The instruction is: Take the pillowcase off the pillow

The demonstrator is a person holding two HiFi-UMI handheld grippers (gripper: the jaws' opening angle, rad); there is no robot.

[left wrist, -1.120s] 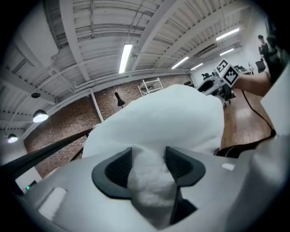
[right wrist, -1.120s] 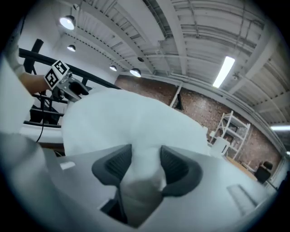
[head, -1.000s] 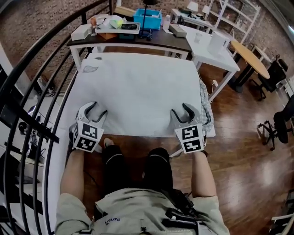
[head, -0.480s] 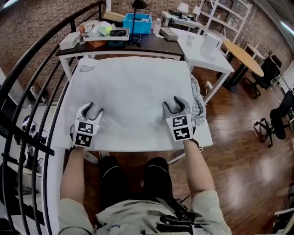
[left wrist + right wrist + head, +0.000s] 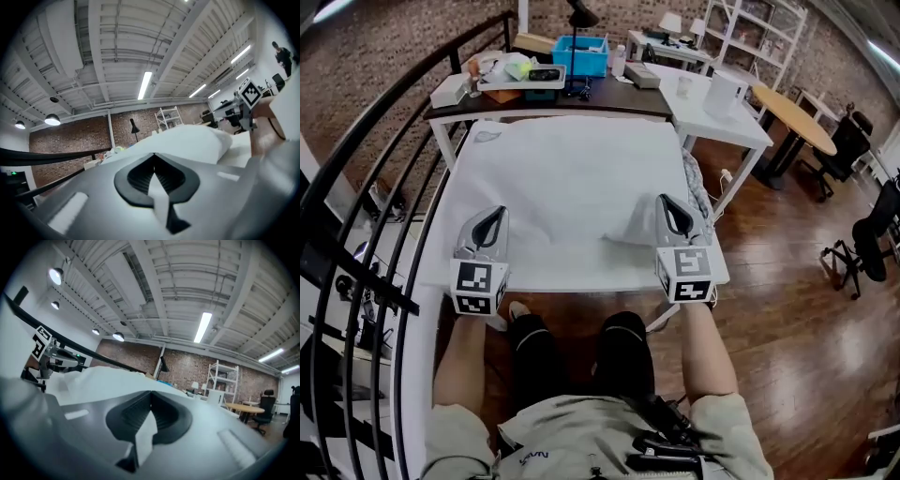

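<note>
Lifted since a second ago, jaws just closed: left gripper (image 5: 491,221) and right gripper (image 5: 672,210) each pinching white pillowcase (image 5: 572,173) fabric, near right edge tented upward.

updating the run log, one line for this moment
left gripper: jaws just closed on pillowcase near edge | right gripper: jaws just closed on pillowcase near edge, lifted into a tent

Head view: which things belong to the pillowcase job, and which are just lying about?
Job: pillowcase; left gripper, right gripper, jaws of both just closed on its near edge.
Lying about: blue bin, desk lamp, round table.
</note>
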